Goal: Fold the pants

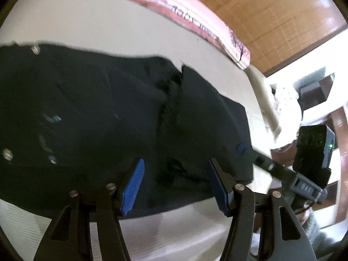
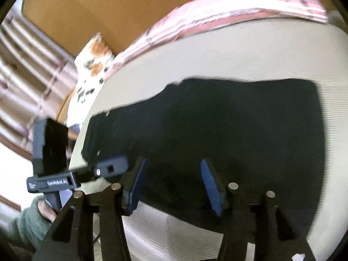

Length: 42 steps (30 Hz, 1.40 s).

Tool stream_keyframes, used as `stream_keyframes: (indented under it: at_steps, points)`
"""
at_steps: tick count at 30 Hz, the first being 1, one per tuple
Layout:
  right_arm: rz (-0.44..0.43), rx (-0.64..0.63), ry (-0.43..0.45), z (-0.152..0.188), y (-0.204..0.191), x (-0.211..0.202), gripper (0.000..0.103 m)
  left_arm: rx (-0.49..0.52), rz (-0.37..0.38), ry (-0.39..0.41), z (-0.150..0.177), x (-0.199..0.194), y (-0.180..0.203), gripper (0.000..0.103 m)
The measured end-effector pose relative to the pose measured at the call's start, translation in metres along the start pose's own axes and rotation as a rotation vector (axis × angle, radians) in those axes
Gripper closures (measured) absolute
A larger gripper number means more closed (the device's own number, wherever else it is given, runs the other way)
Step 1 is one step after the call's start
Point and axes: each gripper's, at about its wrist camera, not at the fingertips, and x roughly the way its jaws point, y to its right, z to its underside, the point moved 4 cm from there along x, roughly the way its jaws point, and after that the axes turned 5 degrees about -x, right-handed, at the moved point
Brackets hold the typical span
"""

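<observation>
1. The dark pants [image 1: 104, 108] lie flat on a cream-covered bed [image 1: 108, 32], straight ahead of and below both pairs of tongs. They look already doubled into a broad band, which is a judgement from the stacked edges.
2. Their long axis runs crosswise to both tongs, side to side in each view. In the right wrist view the pants [image 2: 217, 126] end in a squared-off edge far to the right, and in layered edges at the left.
3. The left tongs [image 1: 176, 184] are about half open, blue pads on either side of a rumpled fold near the pants' closest edge. No cloth is pinched between them.
4. The right tongs [image 2: 171, 184] are also about half open and hold nothing; the pants' near edge lies just past their tips.
5. The two tongs sit side by side along that near edge. Each view shows the other tool off to one side, held in a green-sleeved hand [image 2: 43, 208].
6. Both are about equally near the cloth, so either could take the near edge.
7. Bare bed lies beyond the pants' far edge, up to a pink striped cloth [image 1: 184, 8] along the bed's far side, giving room to fold away from the tongs.
8. Near the left tongs' outer side the bed's edge falls away toward the room.
</observation>
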Motion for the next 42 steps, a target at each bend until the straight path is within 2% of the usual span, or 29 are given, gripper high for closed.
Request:
stream_keyframes:
  at_steps: [7,9,15,18,20,22,25,30,33,34,36,38,42]
  points:
    - [-0.005,0.148,0.047,0.007,0.039,-0.018,0.053,-0.119,0.039,-0.124,0.003,0.030,-0.005,0.044]
    - [-0.004,0.159,0.045,0.010,0.043,-0.017,0.053,-0.160,0.055,-0.133,0.002,0.034,-0.008,0.044]
    - [-0.017,0.186,0.043,0.014,0.049,-0.011,0.053,-0.193,0.085,-0.138,-0.004,0.042,-0.003,0.044]
    - [-0.016,0.197,0.040,0.015,0.052,-0.008,0.053,-0.187,0.111,-0.157,-0.002,0.050,0.004,0.062]
    - [-0.015,0.207,0.037,0.017,0.055,-0.007,0.053,-0.173,0.092,-0.153,-0.001,0.055,0.007,0.069]
    - [-0.013,0.218,0.033,0.018,0.058,-0.006,0.053,-0.164,0.067,-0.145,0.000,0.054,0.005,0.088]
    - [-0.009,0.232,0.031,0.019,0.061,-0.007,0.053,-0.166,0.091,-0.123,0.000,0.042,0.008,0.093]
    - [0.006,0.220,0.025,0.018,0.060,-0.008,0.053,-0.076,0.083,-0.059,0.008,0.013,0.030,0.094]
    - [0.020,0.192,0.006,0.019,0.057,-0.005,0.053,-0.077,0.038,-0.091,0.021,0.015,0.018,0.094]
    - [0.025,0.190,-0.007,0.021,0.057,-0.002,0.053,-0.088,0.004,-0.120,0.026,0.023,0.008,0.094]
    - [0.032,0.197,-0.035,0.025,0.059,0.007,0.053,-0.122,-0.016,-0.145,0.031,0.035,-0.007,0.094]
    - [0.050,0.195,-0.050,0.028,0.060,0.013,0.053,-0.128,-0.007,-0.141,0.028,0.036,-0.008,0.093]
    - [0.059,0.182,-0.061,0.029,0.059,0.014,0.053,-0.090,-0.052,-0.134,0.024,0.031,-0.005,0.085]
